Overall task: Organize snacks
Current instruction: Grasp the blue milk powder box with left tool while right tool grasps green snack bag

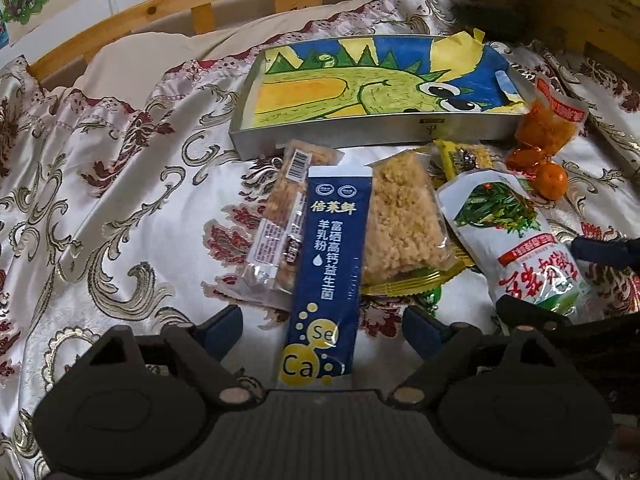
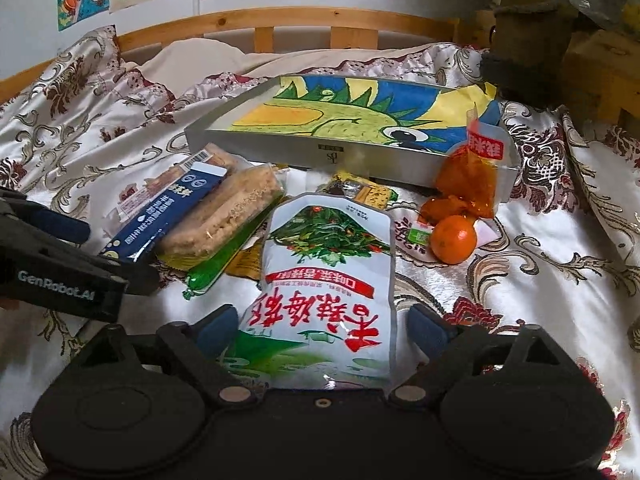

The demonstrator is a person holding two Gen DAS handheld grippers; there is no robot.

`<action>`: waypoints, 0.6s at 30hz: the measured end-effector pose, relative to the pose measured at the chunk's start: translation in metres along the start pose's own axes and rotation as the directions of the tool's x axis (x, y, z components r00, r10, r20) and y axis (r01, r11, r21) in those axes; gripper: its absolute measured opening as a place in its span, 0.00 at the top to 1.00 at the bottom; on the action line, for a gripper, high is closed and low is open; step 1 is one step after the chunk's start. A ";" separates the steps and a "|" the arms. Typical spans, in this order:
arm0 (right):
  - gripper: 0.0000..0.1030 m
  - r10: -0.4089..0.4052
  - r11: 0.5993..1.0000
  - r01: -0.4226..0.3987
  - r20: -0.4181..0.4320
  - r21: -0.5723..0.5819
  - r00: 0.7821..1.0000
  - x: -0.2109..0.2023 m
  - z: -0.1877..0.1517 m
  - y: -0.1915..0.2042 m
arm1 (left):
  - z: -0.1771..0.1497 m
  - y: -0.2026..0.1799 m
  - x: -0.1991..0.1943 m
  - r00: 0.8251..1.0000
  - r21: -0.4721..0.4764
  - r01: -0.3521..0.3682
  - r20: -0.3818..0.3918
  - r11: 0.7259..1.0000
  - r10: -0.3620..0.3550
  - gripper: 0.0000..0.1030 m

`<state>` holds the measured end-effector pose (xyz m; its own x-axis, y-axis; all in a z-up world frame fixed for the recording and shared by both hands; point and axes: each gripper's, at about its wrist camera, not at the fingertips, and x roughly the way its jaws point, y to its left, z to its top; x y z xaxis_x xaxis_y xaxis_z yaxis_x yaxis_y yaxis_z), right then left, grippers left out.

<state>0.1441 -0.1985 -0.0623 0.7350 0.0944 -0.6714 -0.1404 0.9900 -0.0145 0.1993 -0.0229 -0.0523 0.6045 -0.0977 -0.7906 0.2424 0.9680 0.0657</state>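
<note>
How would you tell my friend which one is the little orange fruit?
Find the silver tray with the dragon drawing on the bed. At its right corner an orange sauce packet leans; the orange fruit sits just in front of it. It is the only round, unwrapped thing among flat packets.

I see dim, soft indoor light, strong fisheye bend w/ dark corners, mild blur, glare on satin bedspread [image 1: 120, 184] & white pouch [image 2: 328, 280].

Glossy plastic snack packets [image 2: 326, 280] on shiny patterned satin bedspread [image 1: 100, 200], beside matt metal tray [image 1: 360, 130].
</note>
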 end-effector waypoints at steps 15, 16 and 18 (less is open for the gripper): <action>0.23 0.043 0.997 -0.041 -0.021 0.071 0.999 -0.008 -0.006 -0.006 | 0.001 0.008 0.000 0.997 -0.072 0.045 -0.053 0.996 -0.049 0.60; 0.24 0.048 0.996 -0.046 -0.022 0.075 0.999 -0.009 -0.007 -0.006 | 0.000 0.008 -0.001 0.997 -0.073 0.048 -0.056 0.996 -0.052 0.60; 0.27 0.055 0.995 -0.053 -0.023 0.082 0.998 -0.011 -0.009 -0.006 | -0.002 0.006 -0.004 0.996 -0.075 0.049 -0.065 0.996 -0.054 0.61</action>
<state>0.1306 -0.2067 -0.0614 0.7106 0.1464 -0.6882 -0.1246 0.9888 0.0817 0.1964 -0.0163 -0.0499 0.5396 -0.1343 -0.8311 0.2142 0.9766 -0.0187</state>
